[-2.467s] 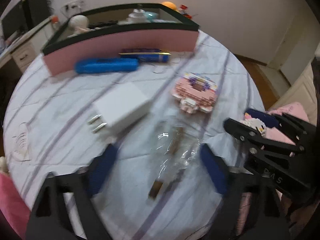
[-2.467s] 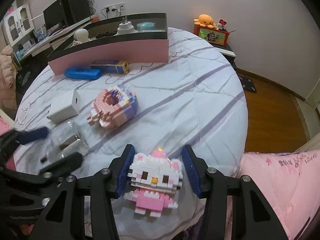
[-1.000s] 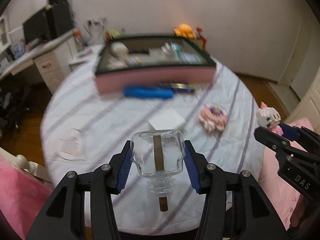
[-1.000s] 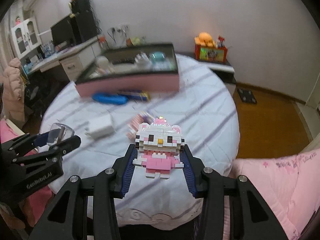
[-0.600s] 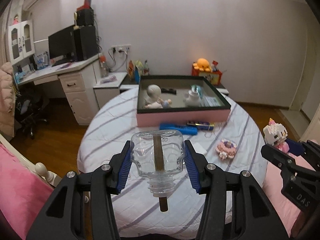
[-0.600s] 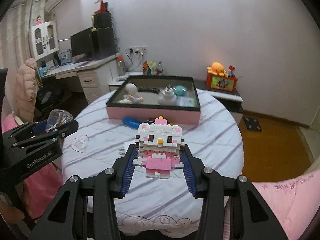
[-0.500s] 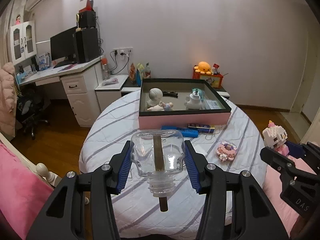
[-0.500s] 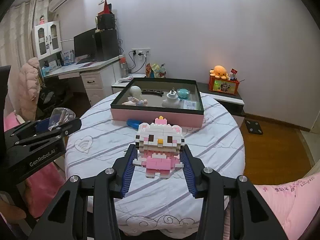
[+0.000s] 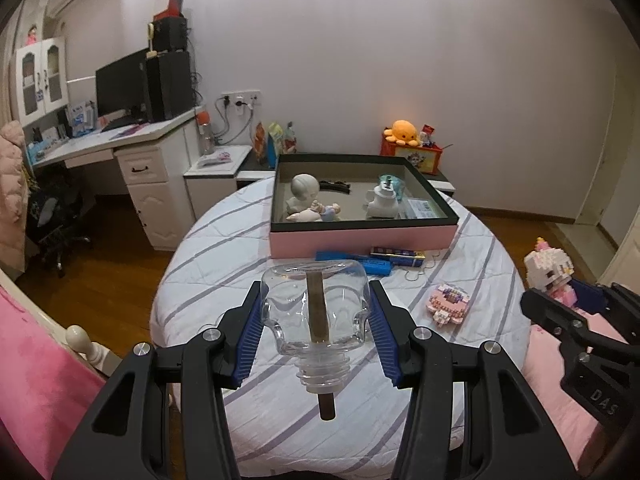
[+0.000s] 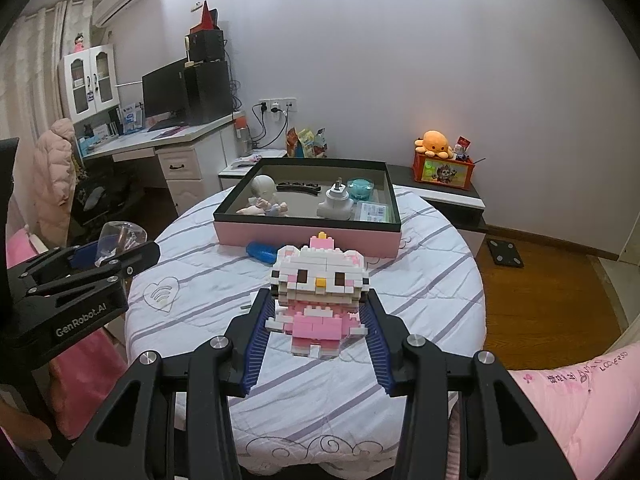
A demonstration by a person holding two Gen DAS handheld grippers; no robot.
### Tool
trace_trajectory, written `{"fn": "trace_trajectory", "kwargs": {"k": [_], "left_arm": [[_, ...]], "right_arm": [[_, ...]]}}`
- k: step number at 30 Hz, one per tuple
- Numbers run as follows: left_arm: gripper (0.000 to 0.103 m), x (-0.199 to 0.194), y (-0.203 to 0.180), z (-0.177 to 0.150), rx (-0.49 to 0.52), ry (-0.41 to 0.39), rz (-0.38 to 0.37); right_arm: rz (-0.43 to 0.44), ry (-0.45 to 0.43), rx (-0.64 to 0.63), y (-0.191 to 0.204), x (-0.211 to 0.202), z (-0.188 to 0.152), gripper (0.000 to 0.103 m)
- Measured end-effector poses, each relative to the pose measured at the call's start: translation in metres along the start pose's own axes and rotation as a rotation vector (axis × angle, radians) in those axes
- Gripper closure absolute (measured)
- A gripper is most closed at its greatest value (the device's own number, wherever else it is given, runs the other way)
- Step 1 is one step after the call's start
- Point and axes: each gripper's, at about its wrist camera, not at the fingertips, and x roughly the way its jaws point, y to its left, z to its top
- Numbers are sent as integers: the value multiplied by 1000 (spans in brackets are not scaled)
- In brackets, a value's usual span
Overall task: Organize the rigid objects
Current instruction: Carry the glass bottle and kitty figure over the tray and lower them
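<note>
Glass bottle [image 9: 316,310] and block-built cat figure [image 10: 318,288] are both held off the surface [image 10: 420,292], each straight short of the pink-walled tray [image 9: 360,236], which lies ahead past the blue case [image 9: 354,263]. Left tool [image 9: 316,320] clamps the clear, smooth bottle, its long axis pointing toward the tray, neck rearward. Right tool [image 10: 316,320] pinches the knobbly, rigid cat at its pink body; it sits about as near the tray

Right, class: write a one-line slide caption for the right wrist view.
Right gripper holds a pink-and-white brick cat figure above the round table, facing the pink storage box.
</note>
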Motion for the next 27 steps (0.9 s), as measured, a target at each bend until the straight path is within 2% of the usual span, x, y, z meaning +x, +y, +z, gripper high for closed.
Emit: {"fn": "trace_trajectory", "kwargs": {"k": [7,13,19,24,27], "left_arm": [[52,18,-6,22,25,-6,-14],[52,40,-10,52,54,-35,-28],[52,70,-12,96,106,-70,-47],[52,109,-9,138,132,-54,-82],[52,137,-12,161,144,-30,-84]], "right_arm": [[-6,10,-1,-8,20,16,58],[-26,-4,6,-22,46,44,58],[-42,-44,-16,-30,80,90,58],[-33,-54,-48,-36,119,128,58],[-3,-30,-73,-36,149,149,58]]}}
